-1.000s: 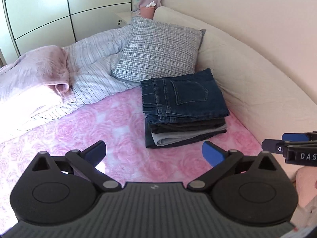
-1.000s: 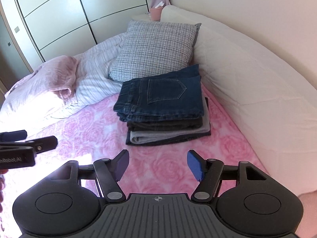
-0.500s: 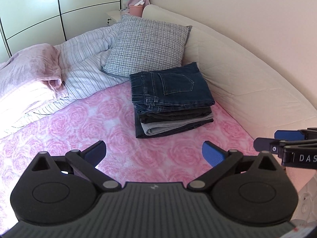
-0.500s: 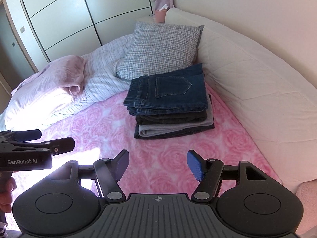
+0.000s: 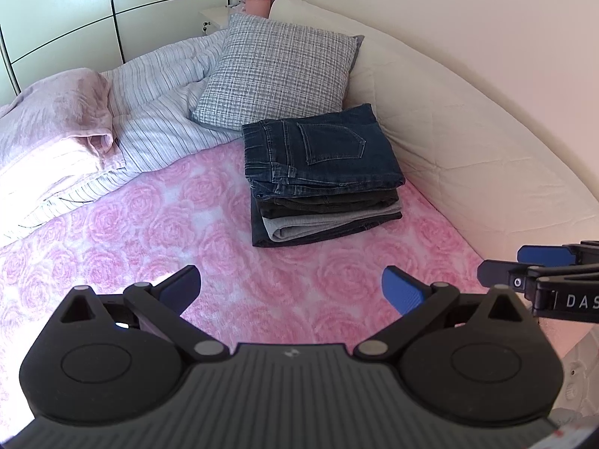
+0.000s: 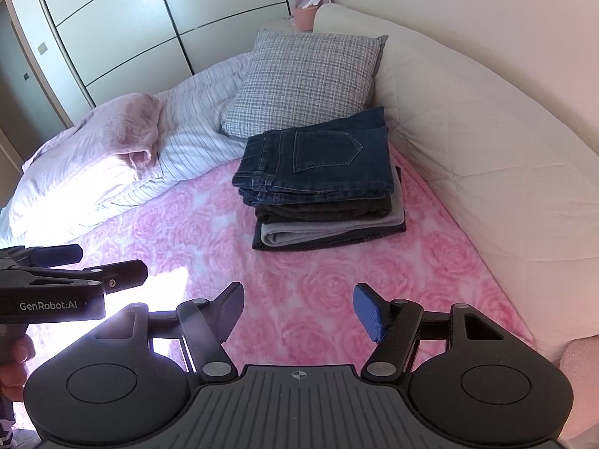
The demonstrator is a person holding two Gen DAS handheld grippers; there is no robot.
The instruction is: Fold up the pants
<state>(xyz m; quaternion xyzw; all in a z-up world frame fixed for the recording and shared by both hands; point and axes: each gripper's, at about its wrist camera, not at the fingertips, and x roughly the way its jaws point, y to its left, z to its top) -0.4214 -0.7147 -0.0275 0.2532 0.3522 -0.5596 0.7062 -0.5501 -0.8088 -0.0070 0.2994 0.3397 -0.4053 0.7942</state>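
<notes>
A stack of folded pants (image 5: 322, 176) (image 6: 322, 183) rests on the pink rose blanket (image 5: 209, 239) (image 6: 329, 284), near the cream bolster. Dark blue jeans with a back pocket lie on top, then a dark pair, a grey pair and another dark pair. My left gripper (image 5: 291, 288) hovers open over the blanket, well short of the stack, holding nothing. My right gripper (image 6: 298, 310) is open too and empty, also back from the stack. Each gripper shows at the edge of the other's view: the right gripper (image 5: 524, 265) and the left gripper (image 6: 108, 265).
A grey checked cushion (image 5: 280, 75) leans behind the stack. A striped duvet (image 5: 161, 112) and a pink blanket (image 5: 56, 119) are bunched at the left. The cream bolster (image 5: 468, 138) runs along the right. Wardrobe doors (image 6: 131, 26) stand behind. A hand (image 6: 15, 366) grips the left tool.
Both grippers have drawn back from the stack and risen a little, so the pants look smaller and farther away. Both stay open and empty.
</notes>
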